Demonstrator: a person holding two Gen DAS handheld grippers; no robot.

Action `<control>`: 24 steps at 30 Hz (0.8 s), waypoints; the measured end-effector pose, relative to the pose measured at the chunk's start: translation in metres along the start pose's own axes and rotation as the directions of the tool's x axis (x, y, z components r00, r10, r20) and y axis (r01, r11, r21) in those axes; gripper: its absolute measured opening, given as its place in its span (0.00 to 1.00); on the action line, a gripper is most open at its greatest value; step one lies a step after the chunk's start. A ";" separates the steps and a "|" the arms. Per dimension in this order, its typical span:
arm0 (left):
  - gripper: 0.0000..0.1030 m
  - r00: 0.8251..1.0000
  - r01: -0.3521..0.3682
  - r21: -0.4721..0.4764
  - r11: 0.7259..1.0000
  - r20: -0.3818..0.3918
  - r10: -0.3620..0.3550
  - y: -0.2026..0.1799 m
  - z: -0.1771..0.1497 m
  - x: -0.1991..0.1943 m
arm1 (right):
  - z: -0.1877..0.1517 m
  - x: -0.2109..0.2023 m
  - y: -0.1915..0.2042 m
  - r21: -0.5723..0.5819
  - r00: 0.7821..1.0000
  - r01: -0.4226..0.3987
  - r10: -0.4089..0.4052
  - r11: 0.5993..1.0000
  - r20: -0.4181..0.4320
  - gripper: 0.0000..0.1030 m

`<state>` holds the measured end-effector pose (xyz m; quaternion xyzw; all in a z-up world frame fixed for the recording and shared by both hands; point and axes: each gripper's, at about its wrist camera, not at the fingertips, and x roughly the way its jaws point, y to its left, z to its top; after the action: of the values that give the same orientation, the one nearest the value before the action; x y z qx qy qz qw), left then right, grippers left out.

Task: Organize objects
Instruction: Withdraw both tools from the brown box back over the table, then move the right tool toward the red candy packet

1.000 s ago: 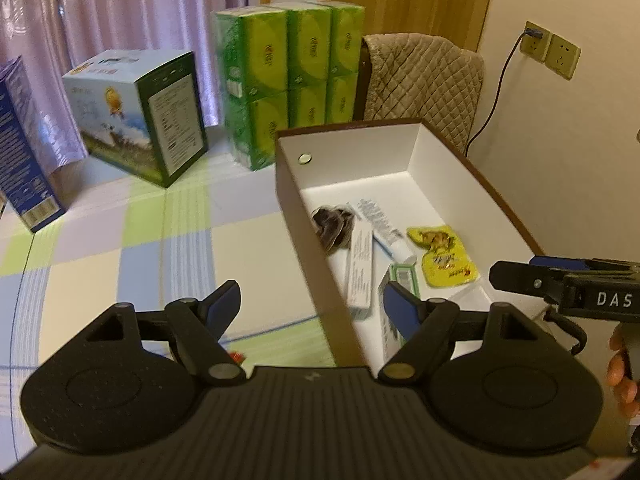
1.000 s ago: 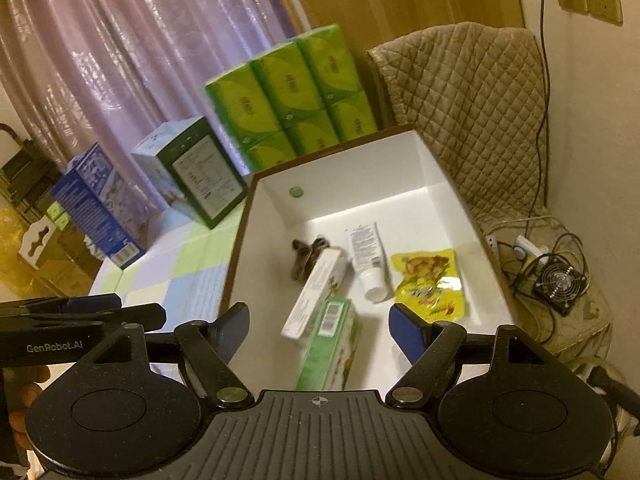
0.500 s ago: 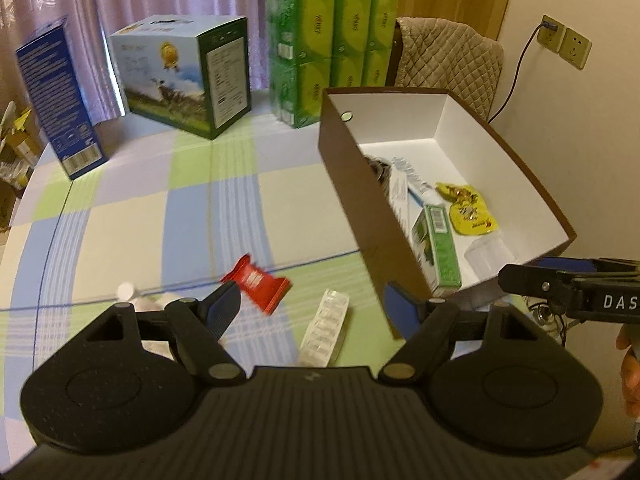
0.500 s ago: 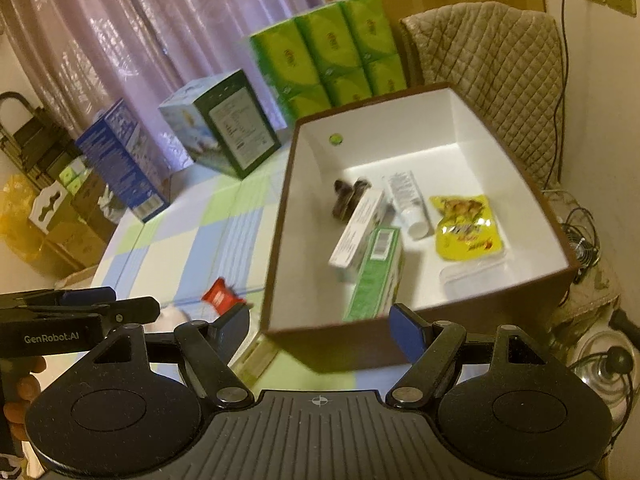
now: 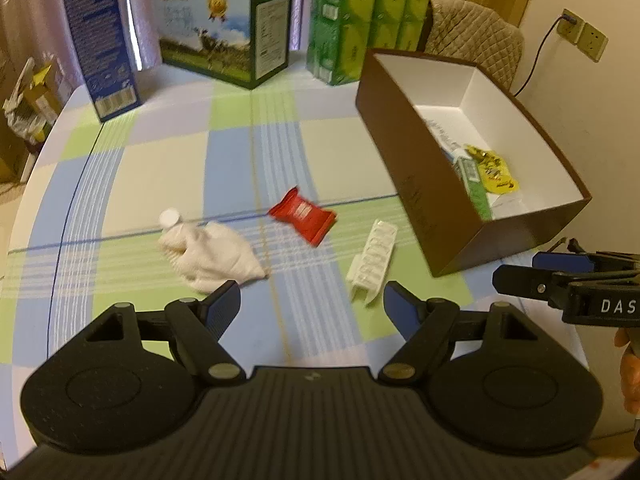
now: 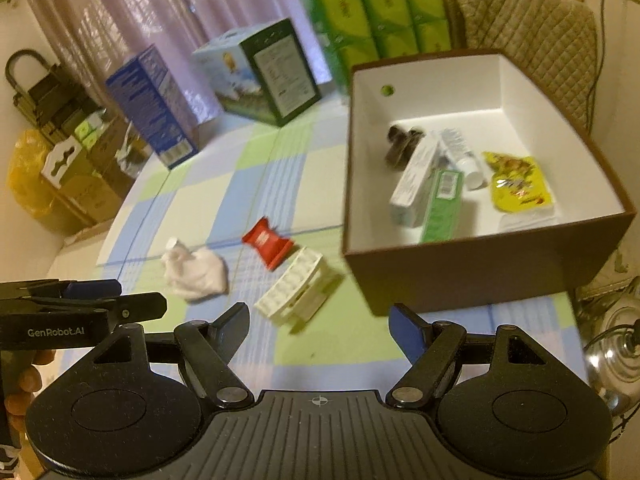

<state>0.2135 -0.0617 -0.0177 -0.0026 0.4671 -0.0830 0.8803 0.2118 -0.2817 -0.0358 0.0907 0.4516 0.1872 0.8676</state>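
Note:
A brown box [image 5: 420,184] [image 6: 472,268] with a white inside stands at the table's right edge and holds a green carton [image 6: 442,206], a white carton [image 6: 414,184], a tube [image 6: 460,156], a yellow sachet [image 6: 518,188] and a dark item [image 6: 400,144]. On the checked cloth lie a red packet [image 5: 303,216] [image 6: 267,242], a white blister strip [image 5: 372,260] [image 6: 294,286] and a crumpled white bag [image 5: 208,252] [image 6: 194,270]. My left gripper [image 5: 312,306] hovers open just short of these. My right gripper [image 6: 319,324] is open too, in front of the strip and the box.
At the back of the table stand a blue carton [image 5: 102,40], a printed milk box [image 5: 226,30] and green tissue packs [image 5: 368,16]. A padded chair [image 6: 528,36] is behind the box. A kettle [image 6: 616,356] and cables lie off the right edge.
Both grippers have pulled back from over the box toward the near side. The red packet, blister strip and white bag on the cloth have come into view.

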 end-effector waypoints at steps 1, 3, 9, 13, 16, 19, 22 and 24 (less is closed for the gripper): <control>0.74 1.000 -0.001 -0.005 1.000 -0.005 0.001 0.003 -0.002 0.000 | -0.002 0.003 0.004 -0.006 1.000 -0.003 0.002 1.000 -0.007 0.72; 0.74 1.000 -0.004 -0.013 1.000 -0.013 0.004 0.011 -0.007 0.001 | -0.004 0.008 0.010 -0.016 1.000 -0.006 0.006 1.000 -0.019 0.72; 0.74 0.999 -0.022 -0.038 0.999 -0.024 0.021 0.033 -0.017 0.002 | -0.010 0.026 0.031 -0.056 0.998 -0.026 0.023 0.998 -0.050 0.72; 0.74 0.999 -0.041 -0.055 0.998 -0.032 0.039 0.047 -0.020 0.004 | -0.013 0.038 0.045 -0.082 0.997 -0.039 0.034 0.996 -0.070 0.72; 0.74 0.998 -0.051 -0.068 0.996 -0.038 0.048 0.057 -0.021 0.006 | -0.013 0.047 0.054 -0.101 0.996 -0.044 0.036 0.994 -0.085 0.72; 0.74 0.998 -0.058 -0.084 0.995 -0.044 0.055 0.067 -0.021 0.009 | -0.011 0.055 0.062 -0.121 0.995 -0.049 0.038 0.991 -0.093 0.72; 0.74 0.997 -0.066 -0.097 0.993 -0.047 0.062 0.076 -0.020 0.012 | -0.006 0.063 0.069 -0.144 0.995 -0.047 0.034 0.988 -0.090 0.72; 0.74 0.997 -0.071 -0.103 0.992 -0.047 0.067 0.080 -0.019 0.015 | -0.002 0.068 0.073 -0.157 0.996 -0.042 0.029 0.987 -0.085 0.72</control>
<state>0.2171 0.0164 -0.0470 -0.0308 0.4898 -0.0280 0.8708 0.2276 -0.1875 -0.0642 0.0214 0.4690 0.2415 0.8493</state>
